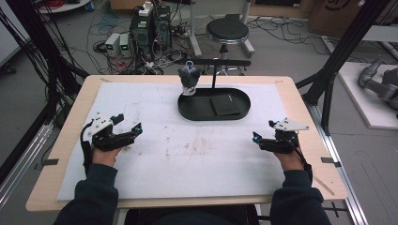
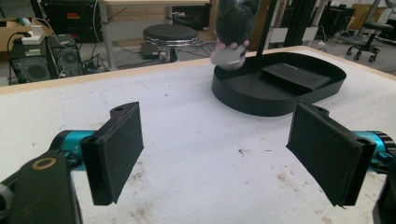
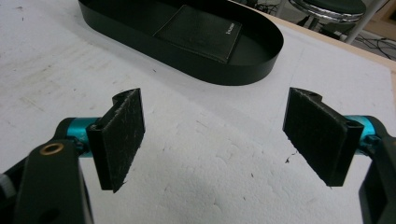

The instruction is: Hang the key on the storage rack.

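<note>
A black oval tray sits at the far middle of the white mat, with a flat black wallet lying in its right half. A grey plush toy hangs from the stand's crossbar above the tray's left end. My left gripper rests open on the mat at the left, jaws wide apart and nothing between them. My right gripper rests open at the right, also holding nothing. In the left gripper view the tray and toy lie ahead; in the right gripper view the wallet lies inside the tray.
The white mat covers most of a wooden table. A black stool, computers and cables stand on the floor behind. Dark frame posts rise at the right edge.
</note>
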`<action>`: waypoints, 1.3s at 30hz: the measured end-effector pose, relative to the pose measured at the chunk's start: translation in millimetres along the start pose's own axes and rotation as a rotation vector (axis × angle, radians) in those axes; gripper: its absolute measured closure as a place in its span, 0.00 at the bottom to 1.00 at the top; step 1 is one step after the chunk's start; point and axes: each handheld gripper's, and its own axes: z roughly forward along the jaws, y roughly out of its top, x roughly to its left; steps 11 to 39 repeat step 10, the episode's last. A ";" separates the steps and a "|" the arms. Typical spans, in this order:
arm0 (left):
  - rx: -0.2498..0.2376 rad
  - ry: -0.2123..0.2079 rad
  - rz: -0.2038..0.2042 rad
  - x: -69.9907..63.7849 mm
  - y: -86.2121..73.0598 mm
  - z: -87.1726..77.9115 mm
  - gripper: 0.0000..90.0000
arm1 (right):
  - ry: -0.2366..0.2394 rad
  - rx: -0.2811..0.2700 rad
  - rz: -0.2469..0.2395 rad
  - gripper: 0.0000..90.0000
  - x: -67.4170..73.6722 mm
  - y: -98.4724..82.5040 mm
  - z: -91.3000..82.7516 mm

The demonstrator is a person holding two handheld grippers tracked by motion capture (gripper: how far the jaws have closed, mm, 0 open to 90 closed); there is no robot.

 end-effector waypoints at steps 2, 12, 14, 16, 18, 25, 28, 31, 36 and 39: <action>0.001 0.001 0.001 0.3 -0.1 0.2 0.20 | -0.003 -0.001 0.003 0.24 -0.3 -0.1 -0.6; -0.005 0.001 0.002 0.7 -0.3 0.3 0.20 | -0.008 0.002 0.002 0.24 -0.4 0.0 0.1; -0.005 0.001 0.002 0.7 -0.3 0.3 0.20 | -0.008 0.002 0.002 0.24 -0.4 0.0 0.1; -0.005 0.001 0.002 0.7 -0.3 0.3 0.20 | -0.008 0.002 0.002 0.24 -0.4 0.0 0.1; -0.005 0.001 0.002 0.7 -0.3 0.3 0.20 | -0.008 0.002 0.002 0.24 -0.4 0.0 0.1; -0.005 0.001 0.002 0.7 -0.3 0.3 0.20 | -0.008 0.002 0.002 0.24 -0.4 0.0 0.1; -0.005 0.001 0.002 0.7 -0.3 0.3 0.20 | -0.008 0.002 0.002 0.24 -0.4 0.0 0.1; -0.005 0.001 0.002 0.7 -0.3 0.3 0.20 | -0.008 0.002 0.002 0.24 -0.4 0.0 0.1; -0.005 0.001 0.002 0.7 -0.3 0.3 0.20 | -0.008 0.002 0.002 0.24 -0.4 0.0 0.1; -0.005 0.001 0.002 0.7 -0.3 0.3 0.20 | -0.008 0.002 0.002 0.24 -0.4 0.0 0.1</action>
